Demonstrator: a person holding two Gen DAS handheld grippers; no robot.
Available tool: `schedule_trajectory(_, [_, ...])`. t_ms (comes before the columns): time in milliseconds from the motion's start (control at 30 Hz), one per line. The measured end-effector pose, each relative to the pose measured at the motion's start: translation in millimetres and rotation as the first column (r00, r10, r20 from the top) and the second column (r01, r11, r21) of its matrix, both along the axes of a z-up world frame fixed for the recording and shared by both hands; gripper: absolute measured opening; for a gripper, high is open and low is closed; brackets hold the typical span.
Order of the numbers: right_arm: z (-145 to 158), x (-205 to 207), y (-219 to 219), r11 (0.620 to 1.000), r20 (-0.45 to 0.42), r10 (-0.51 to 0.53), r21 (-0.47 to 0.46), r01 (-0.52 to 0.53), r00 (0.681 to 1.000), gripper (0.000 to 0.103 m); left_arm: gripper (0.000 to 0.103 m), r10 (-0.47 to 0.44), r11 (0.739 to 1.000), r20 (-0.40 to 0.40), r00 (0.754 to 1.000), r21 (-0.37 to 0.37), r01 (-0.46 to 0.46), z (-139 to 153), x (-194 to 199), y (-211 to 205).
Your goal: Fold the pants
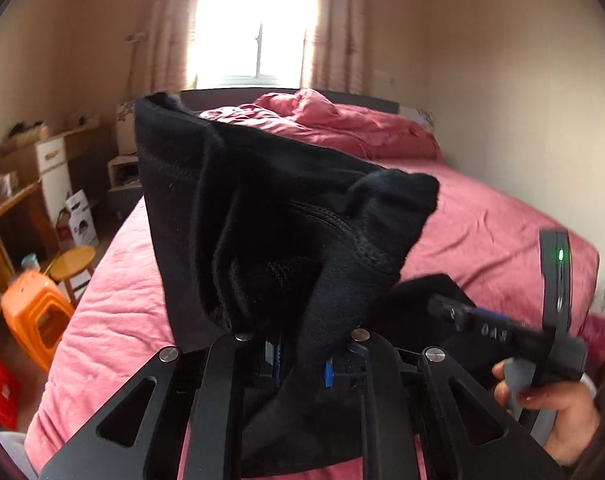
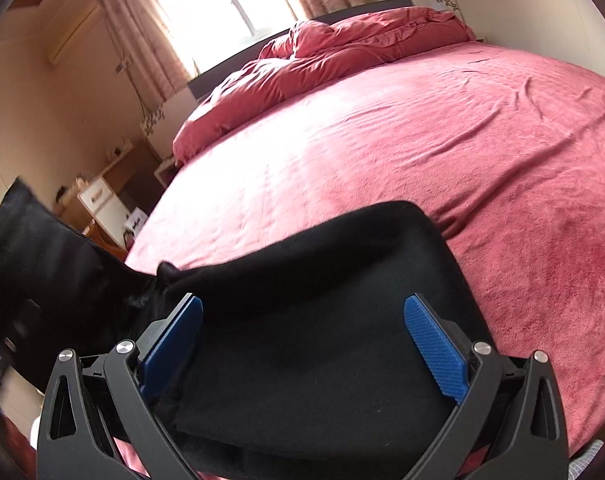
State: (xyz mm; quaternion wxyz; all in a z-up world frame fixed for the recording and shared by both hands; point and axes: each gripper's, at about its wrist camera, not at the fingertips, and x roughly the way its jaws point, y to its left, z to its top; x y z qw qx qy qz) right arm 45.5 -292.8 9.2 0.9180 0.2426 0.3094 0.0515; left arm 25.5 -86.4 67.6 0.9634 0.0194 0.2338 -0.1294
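Left claw (image 1: 302,344) clamped on pants (image 1: 262,220), lifted for folding; right claw (image 2: 302,344) apart, centre frame, over bed (image 2: 382,140).

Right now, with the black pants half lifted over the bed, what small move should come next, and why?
Probably carry the left hand-held gripper forward and lower its raised bunch of pants onto the part lying on the bed. The right hand-held gripper is open over that flat part, holding nothing.

Pink bed (image 2: 382,152), crumpled duvet (image 2: 342,48), orange stool (image 1: 34,312), curtained window (image 1: 254,20).
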Motion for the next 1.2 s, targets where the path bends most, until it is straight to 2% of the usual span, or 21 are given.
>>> schedule_trajectory(200, [1.0,-4.5,-28.5,0.992,0.005,-0.076,0.102,0.075,0.997,0.101,0.013,-0.11,0.983,-0.05,0.993,0.145,0.116,-35.9,3.0,-60.9])
schedule_trajectory(267, [-1.8,-7.8,-42.1,0.981,-0.012,-0.121,0.15,0.122,0.993,0.101,0.013,-0.143,0.97,-0.081,0.986,0.186,0.156,-49.6,1.8,-75.1])
schedule_trajectory(300, [-2.6,-9.4,-47.8,0.976,-0.019,-0.138,0.17,0.139,0.99,0.101,0.015,-0.159,0.955,-0.115,0.981,0.235,0.182,-60.8,1.0,-86.2])
schedule_trajectory(333, [-3.7,-11.8,-53.6,0.969,-0.026,-0.154,0.193,0.156,0.988,0.101,0.02,-0.169,0.944,-0.136,0.976,0.261,0.2,-67.9,-0.6,-92.0])
schedule_trajectory(400, [-4.8,-17.0,-61.6,0.957,-0.037,-0.175,0.229,0.179,0.984,0.101,0.041,-0.223,0.923,-0.185,0.957,0.277,0.268,-80.1,-7.8,-101.3])
schedule_trajectory(433, [-4.6,-19.5,-65.1,0.951,-0.036,-0.175,0.251,0.179,0.984,0.101,0.043,-0.245,0.914,-0.186,0.951,0.281,0.291,-84.0,-13.4,-100.5])
schedule_trajectory(467, [-5.1,-22.0,-67.0,0.946,-0.033,-0.169,0.274,0.172,0.985,0.101,0.05,-0.275,0.906,-0.167,0.947,0.284,0.313,-85.0,-23.2,-99.5])
schedule_trajectory(500, [-4.8,-23.4,-68.2,0.942,-0.03,-0.156,0.295,0.158,0.987,0.101,0.059,-0.299,0.902,-0.153,0.942,0.277,0.332,-84.2,-29.8,-97.3])
schedule_trajectory(533, [-3.1,-24.1,-67.8,0.942,-0.02,-0.136,0.306,0.135,0.991,0.101,0.061,-0.328,0.897,-0.135,0.935,0.265,0.353,-80.8,-37.7,-93.8])
schedule_trajectory(633, [9.4,-27.8,-50.8,0.959,0.037,-0.02,0.282,0.009,0.999,0.098,0.063,-0.348,0.903,-0.085,0.934,0.237,0.358,-73.3,-52.9,-78.8])
schedule_trajectory(700, [16.2,-31.3,-34.1,0.968,0.066,0.065,0.238,-0.079,0.996,0.088,0.063,-0.293,0.93,-0.068,0.954,0.212,0.301,-70.0,-51.1,-60.4])
schedule_trajectory(733, [17.5,-33.0,-25.1,0.97,0.065,0.105,0.213,-0.116,0.992,0.086,0.063,-0.254,0.947,-0.063,0.965,0.185,0.261,-67.4,-45.8,-48.0])
schedule_trajectory(767, [17.0,-35.0,-15.1,0.97,0.049,0.144,0.19,-0.151,0.988,0.079,0.063,-0.222,0.96,-0.063,0.973,0.162,0.23,-65.6,-40.8,-38.5])
schedule_trajectory(800, [15.1,-35.9,-8.3,0.969,0.029,0.167,0.18,-0.169,0.986,0.07,0.063,-0.172,0.976,-0.072,0.982,0.124,0.18,-63.4,-32.4,-24.1])
schedule_trajectory(867, [10.8,-38.1,4.3,0.965,-0.008,0.209,0.163,-0.205,0.978,0.06,0.063,-0.079,0.996,-0.115,0.99,0.041,0.084,-60.6,-14.3,3.3])
schedule_trajectory(933, [10.9,-39.7,15.7,0.962,-0.018,0.25,0.12,-0.246,0.968,0.053,0.063,-0.015,1.0,-0.153,0.988,-0.025,0.011,-64.1,-6.1,27.7])
schedule_trajectory(967, [13.1,-40.5,23.7,0.962,-0.016,0.268,0.067,-0.266,0.963,0.047,0.064,0.026,0.998,-0.185,0.982,-0.059,-0.037,-68.0,0.9,43.5])
schedule_trajectory(1033, [11.3,-38.5,34.5,0.958,-0.045,0.285,-0.022,-0.286,0.957,0.021,0.067,0.063,0.99,-0.247,0.967,-0.103,-0.091,-77.0,10.7,64.1])
schedule_trajectory(1067, [11.3,-38.5,34.5,0.958,-0.045,0.285,-0.022,-0.286,0.957,0.01,0.068,0.063,0.987,-0.269,0.961,-0.124,-0.1,-80.8,12.0,71.7])
schedule_trajectory(1133, [8.6,-39.2,39.2,0.95,-0.07,0.308,-0.026,-0.31,0.949,0.008,0.071,0.057,0.98,-0.31,0.949,-0.165,-0.112,-89.8,16.5,80.4])
schedule_trajectory(1200, [24.9,-46.2,30.0,0.952,-0.01,0.304,0.021,-0.304,0.953,0.008,0.071,0.054,0.978,-0.318,0.947,-0.173,-0.114,-88.6,14.6,82.5])
